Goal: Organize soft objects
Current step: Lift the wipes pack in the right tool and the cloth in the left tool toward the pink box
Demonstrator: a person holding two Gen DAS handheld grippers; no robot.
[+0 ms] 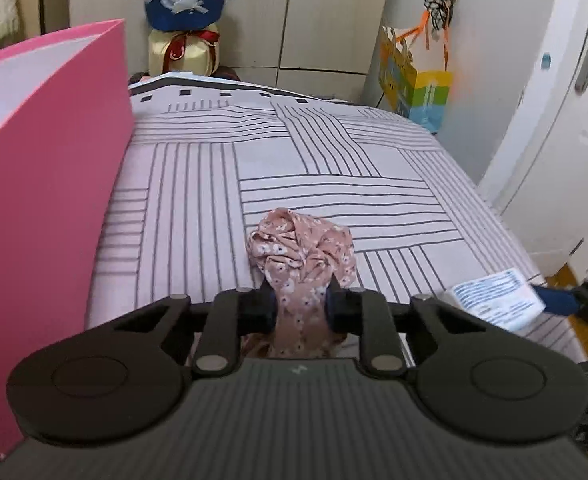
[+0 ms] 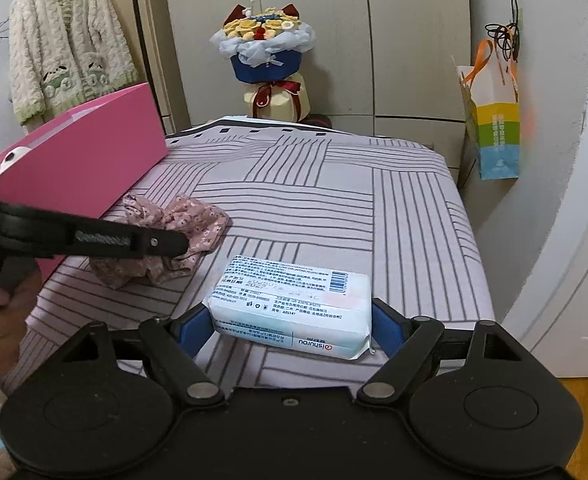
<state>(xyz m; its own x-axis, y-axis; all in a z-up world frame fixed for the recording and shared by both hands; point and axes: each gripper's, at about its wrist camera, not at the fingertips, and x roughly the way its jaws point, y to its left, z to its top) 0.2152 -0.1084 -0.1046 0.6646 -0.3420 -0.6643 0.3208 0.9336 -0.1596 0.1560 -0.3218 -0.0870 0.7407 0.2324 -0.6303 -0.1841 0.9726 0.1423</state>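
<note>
1. L gripper [image 1: 300, 296] is clamped on the pink floral cloth [image 1: 306, 256]: both pads pinch a narrow neck of fabric, and the bunched rest of it spills forward past the fingertips onto the striped bed cover [image 1: 334, 160]

2. R gripper [image 2: 292, 316] has its fingers wide, one either side of the white tissue pack [image 2: 294, 304]. The blue pads sit right at the pack's two short ends; looks like a grip or very close to one, but I can't tell for sure that they press

3. Where things lie: cloth is on the bed's left half, just beside the pink box [image 1: 50, 184]. The pack lies near the bed's front edge, to the cloth's right and apart from it. Seen from the R wrist, the L gripper reaches in from the left with its tip over the cloth

4. Key relation: the box stands immediately left of the cloth, open top above bed level, so the L hand is the nearer one by far. Judgement: the cloth must go up, then left over the box's near wall

5. The pack's long axis runs across the R fingers, spanning the gap between them. For the R hand the box is farther, beyond the cloth and the L gripper

6. Risk, as a guess: only a neck of fabric is pinched, so trailing cloth may drag on the cover or catch on the box's rim
</note>
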